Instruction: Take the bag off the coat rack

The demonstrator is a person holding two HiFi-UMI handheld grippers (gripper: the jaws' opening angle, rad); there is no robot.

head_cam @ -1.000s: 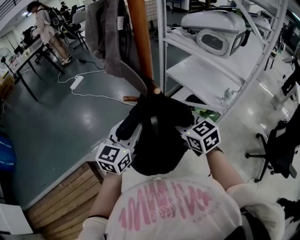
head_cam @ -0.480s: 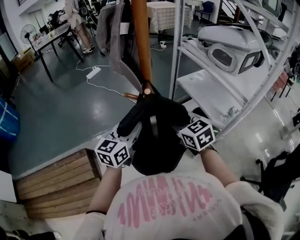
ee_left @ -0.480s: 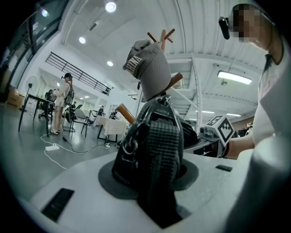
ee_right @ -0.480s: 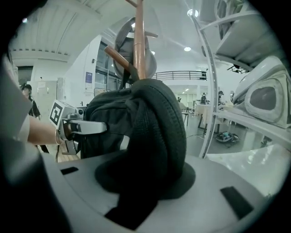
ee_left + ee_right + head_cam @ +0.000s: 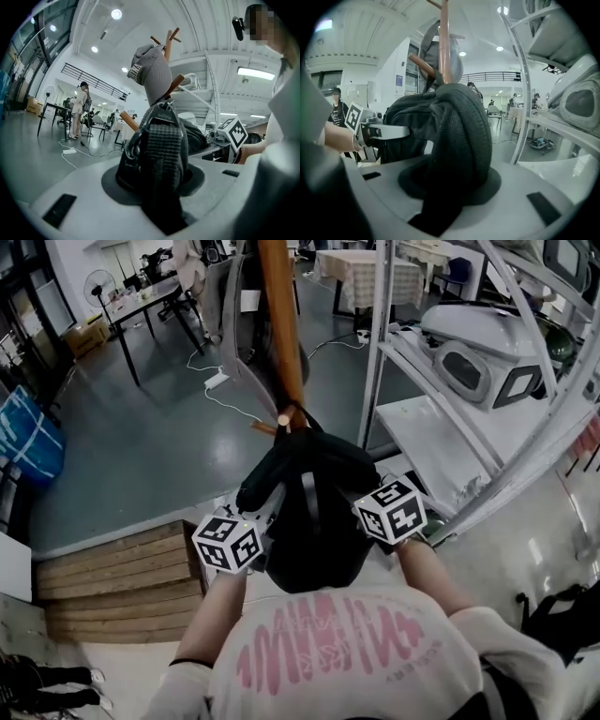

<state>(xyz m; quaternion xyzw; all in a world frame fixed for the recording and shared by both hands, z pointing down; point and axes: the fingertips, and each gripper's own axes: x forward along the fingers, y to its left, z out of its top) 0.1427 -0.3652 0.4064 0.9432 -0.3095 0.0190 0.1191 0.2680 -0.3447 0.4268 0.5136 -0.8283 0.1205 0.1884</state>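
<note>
Both clamps were tight: left hand-held gripper [image 5: 154, 180] on the webbing strap [image 5: 161, 140], right hand-held gripper [image 5: 454, 187] on the padded strap [image 5: 464, 131], 1 each side to share the weight. The bag [image 5: 309, 521] hung just near the coat rack [image 5: 279, 324], possibly not yet off its peg [image 5: 282, 418].

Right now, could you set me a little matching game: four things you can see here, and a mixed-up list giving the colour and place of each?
Things:
1. bag
2. coat rack pole
3. garment
4. power strip

Descriptions:
A. white, lying on the floor
B. black, straps pinched in the jaws
C. grey, hanging high on the rack
D. orange-brown, standing upright

Pairs: 1-B, 2-D, 3-C, 4-A.
</note>
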